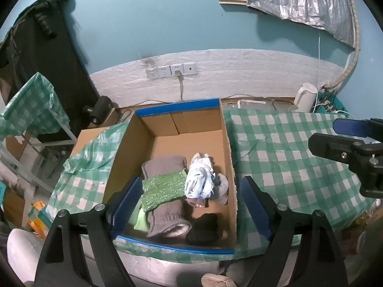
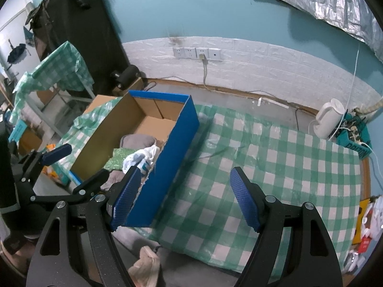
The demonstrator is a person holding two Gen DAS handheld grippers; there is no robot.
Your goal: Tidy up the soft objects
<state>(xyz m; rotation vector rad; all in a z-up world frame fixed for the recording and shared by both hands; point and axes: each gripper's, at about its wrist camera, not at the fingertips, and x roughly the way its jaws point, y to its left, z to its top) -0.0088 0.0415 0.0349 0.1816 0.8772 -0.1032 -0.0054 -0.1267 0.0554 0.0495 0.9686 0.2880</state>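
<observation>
A blue-sided cardboard box (image 1: 227, 143) stands on the green checked table and holds several soft items: a green sequined cloth (image 1: 162, 187), grey garments (image 1: 165, 217), a white-and-blue bundle (image 1: 199, 179) and a dark item (image 1: 203, 227). My left gripper (image 1: 190, 208) is open and empty above the box's near end. My right gripper (image 2: 185, 198) is open and empty, over the table just right of the box (image 2: 172, 153); the bundle (image 2: 141, 159) shows inside. The right gripper also shows at the right edge of the left wrist view (image 1: 347, 138).
A white kettle (image 2: 329, 119) and a tangle of cables (image 2: 352, 129) stand at the table's far right. Wall sockets (image 1: 171, 70) sit on the white brick strip. A second checked table (image 1: 31, 105) and a dark cabinet (image 1: 47, 55) are on the left.
</observation>
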